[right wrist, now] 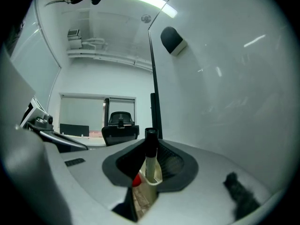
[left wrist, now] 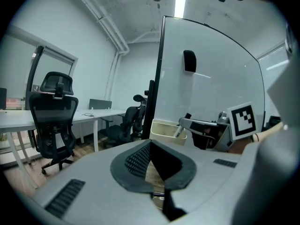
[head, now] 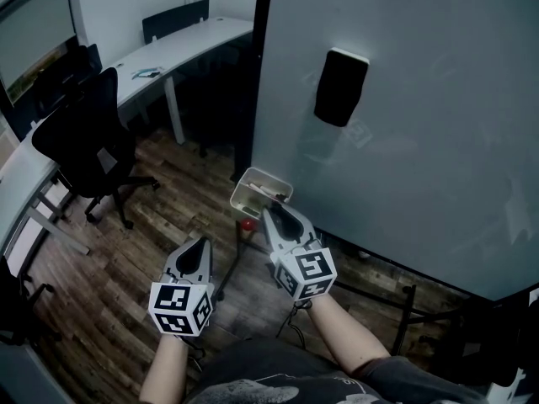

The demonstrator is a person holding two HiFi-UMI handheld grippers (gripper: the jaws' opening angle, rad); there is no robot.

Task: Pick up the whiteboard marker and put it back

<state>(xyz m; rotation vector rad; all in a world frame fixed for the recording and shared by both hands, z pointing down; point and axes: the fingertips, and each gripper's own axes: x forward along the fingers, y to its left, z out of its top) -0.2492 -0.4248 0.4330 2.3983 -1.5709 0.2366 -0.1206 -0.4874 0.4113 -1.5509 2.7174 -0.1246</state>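
Nearest, at 7 o'clock in the head view: the left gripper (head: 200, 242), closed tight with nothing between its pads, above a plank floor (head: 160, 217). Just below centre at 6 o'clock: the right gripper (head: 269, 212), clamped narrow on the whiteboard marker (right wrist: 150, 165), tips at the rim of a cream tray (head: 253, 182). From the right gripper view: marker upright, black cap on top, pale barrel sunk into the tray, a pad pressed to each side. Just below the tray at 7 o'clock, a small red object (head: 247, 224). Behind, filling the frame from 12 to 4 o'clock, a whiteboard (head: 438, 141), the tray at its lower left edge and a black eraser (head: 340, 87) stuck on at 1 o'clock. Farther off at 9 o'clock, a black office chair (head: 88, 137). Beyond it at 11 o'clock, a curved white desk (head: 181, 49).
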